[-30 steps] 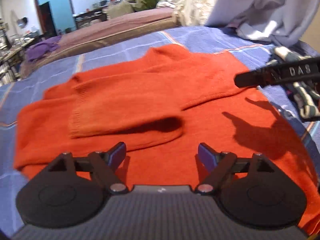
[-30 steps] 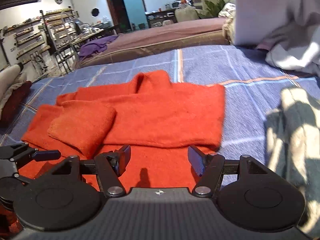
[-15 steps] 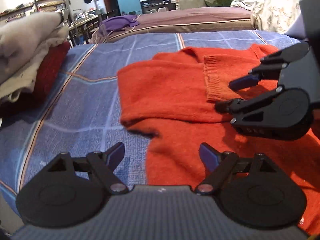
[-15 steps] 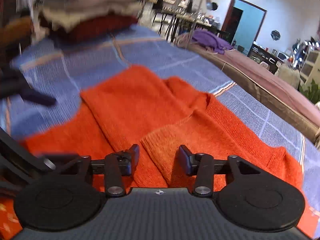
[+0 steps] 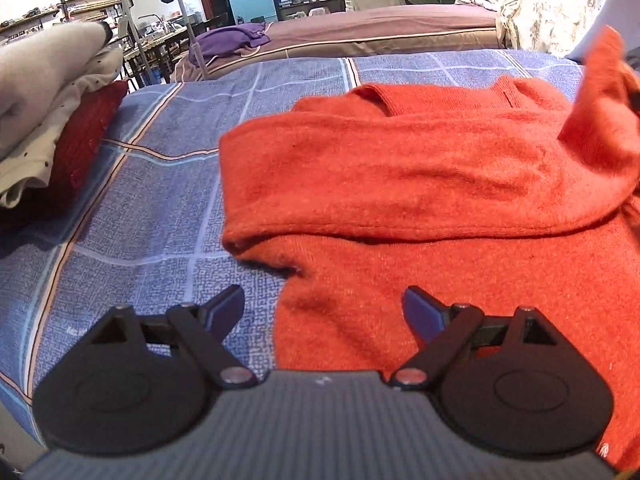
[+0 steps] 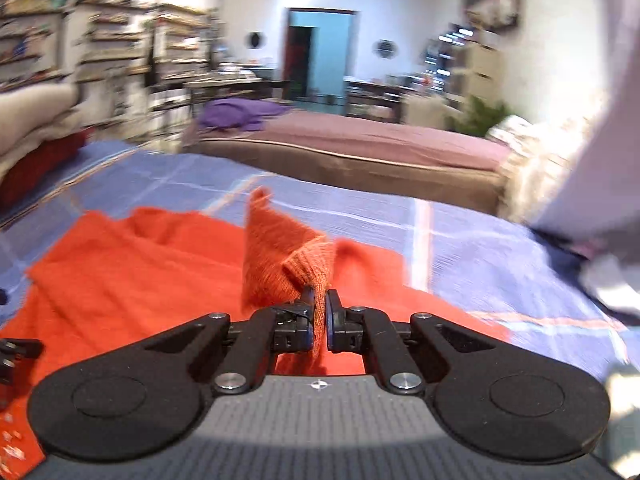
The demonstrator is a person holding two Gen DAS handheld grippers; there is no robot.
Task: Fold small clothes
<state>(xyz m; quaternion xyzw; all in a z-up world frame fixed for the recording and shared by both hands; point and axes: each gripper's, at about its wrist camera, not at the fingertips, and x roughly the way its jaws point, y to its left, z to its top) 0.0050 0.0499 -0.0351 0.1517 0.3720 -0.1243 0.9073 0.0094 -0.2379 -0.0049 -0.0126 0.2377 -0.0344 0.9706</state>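
An orange knit sweater (image 5: 420,176) lies on the blue checked bedspread (image 5: 160,216), one sleeve folded across its body. My left gripper (image 5: 323,308) is open and empty, low over the sweater's lower left edge. My right gripper (image 6: 319,312) is shut on the sleeve cuff (image 6: 308,268) and holds it lifted above the sweater (image 6: 120,264). The lifted cuff also shows at the right edge of the left wrist view (image 5: 600,92).
A stack of folded clothes (image 5: 48,120), beige over dark red, sits at the left of the bed. A second bed with a purple garment (image 5: 232,40) stands behind. Pale cloth (image 6: 592,160) lies at the right. The left gripper's tip (image 6: 16,354) shows at the right wrist view's left edge.
My right gripper has closed on the sleeve cuff and lifted it up and to the right. My left gripper has stayed open near the sweater's left edge.
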